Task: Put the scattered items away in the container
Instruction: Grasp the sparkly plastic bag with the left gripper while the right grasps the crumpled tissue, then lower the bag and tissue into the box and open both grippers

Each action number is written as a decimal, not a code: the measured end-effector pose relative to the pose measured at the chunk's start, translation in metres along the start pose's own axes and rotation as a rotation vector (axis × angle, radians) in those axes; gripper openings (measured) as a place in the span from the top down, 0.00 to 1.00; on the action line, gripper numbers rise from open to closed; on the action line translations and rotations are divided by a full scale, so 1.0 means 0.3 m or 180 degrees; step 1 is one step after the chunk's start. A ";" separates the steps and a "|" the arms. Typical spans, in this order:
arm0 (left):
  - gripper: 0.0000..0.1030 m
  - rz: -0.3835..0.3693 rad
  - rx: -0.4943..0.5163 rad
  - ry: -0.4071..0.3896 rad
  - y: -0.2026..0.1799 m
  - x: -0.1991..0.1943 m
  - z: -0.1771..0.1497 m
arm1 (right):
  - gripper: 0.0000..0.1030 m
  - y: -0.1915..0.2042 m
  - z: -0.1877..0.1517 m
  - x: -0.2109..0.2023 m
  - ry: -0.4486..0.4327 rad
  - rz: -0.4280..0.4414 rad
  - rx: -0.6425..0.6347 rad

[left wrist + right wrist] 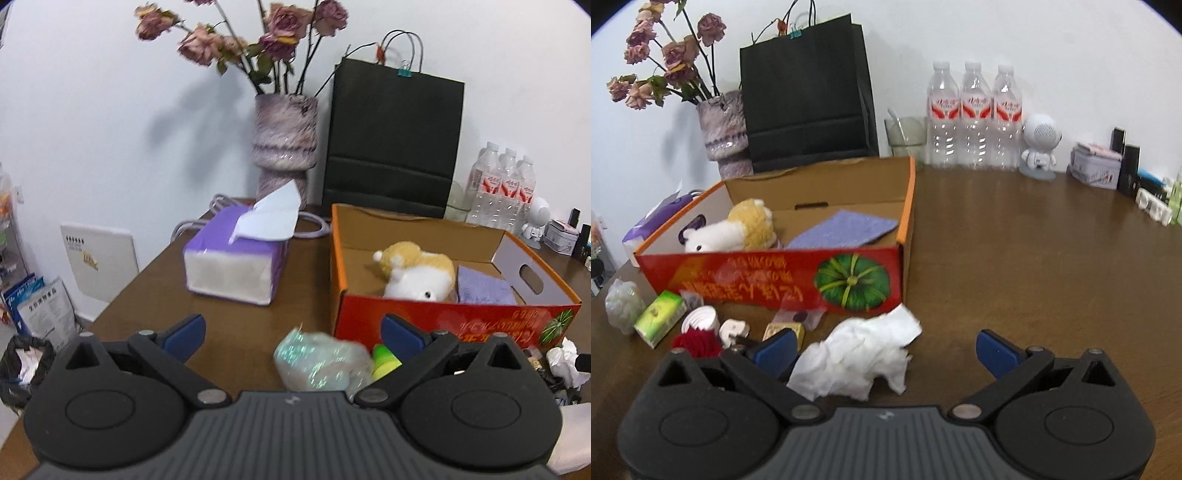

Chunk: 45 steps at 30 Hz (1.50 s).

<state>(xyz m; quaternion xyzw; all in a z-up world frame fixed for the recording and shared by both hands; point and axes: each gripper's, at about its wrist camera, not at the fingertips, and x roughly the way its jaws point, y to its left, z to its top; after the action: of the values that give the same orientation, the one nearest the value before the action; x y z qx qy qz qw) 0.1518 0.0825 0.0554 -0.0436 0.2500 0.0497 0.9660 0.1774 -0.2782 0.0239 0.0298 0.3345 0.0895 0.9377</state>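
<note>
Right wrist view: the right gripper (884,349) is seen with its jaws spread wide, and a crumpled tissue (862,354) lies between them on the table (1034,258), just in front of the cardboard box (775,280). Nothing is pinched yet. The step in hand is judged to be a grasp of this tissue. It would best be taken at its thick middle rather than its loose upper corner, so that the paper is bunched instead of torn or trailed, then lifted clear above the box's front wall before release.

In the left wrist view, the left gripper (291,328) is likewise spread and empty, held above a shiny plastic wad (317,363) that rests in front of the box, with a green packet (384,360) touching it.

Inside the box, one plush toy (735,229) and one purple cloth (846,230) are counted. In front of the box, one tissue, one plastic wad, one green packet, one white cap (701,319), one red woolly piece (696,341), one small yellow box (785,330) and one white plug-like bit (733,330) are counted; smaller scraps cannot be told apart. Behind the box, three water bottles (975,114) are stood in a row.
</note>
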 end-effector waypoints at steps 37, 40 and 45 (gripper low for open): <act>0.66 -0.0223 -0.0310 0.0052 0.019 0.074 -0.094 | 0.74 0.006 -0.021 0.031 -0.0338 0.0009 -0.0044; 0.66 -0.0280 -0.0302 0.0004 0.009 0.044 -0.097 | 0.74 0.010 -0.030 0.007 -0.0392 0.0011 -0.0048; 0.66 -0.0462 -0.0220 -0.0121 -0.029 -0.009 -0.060 | 0.74 0.035 -0.025 -0.049 -0.0496 0.0083 -0.0110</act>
<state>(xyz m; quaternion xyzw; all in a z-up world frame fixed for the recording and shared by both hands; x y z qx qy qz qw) 0.1418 0.0718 0.0414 -0.0939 0.2258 -0.0110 0.9696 0.1597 -0.2708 0.0284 0.0249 0.2585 0.1048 0.9600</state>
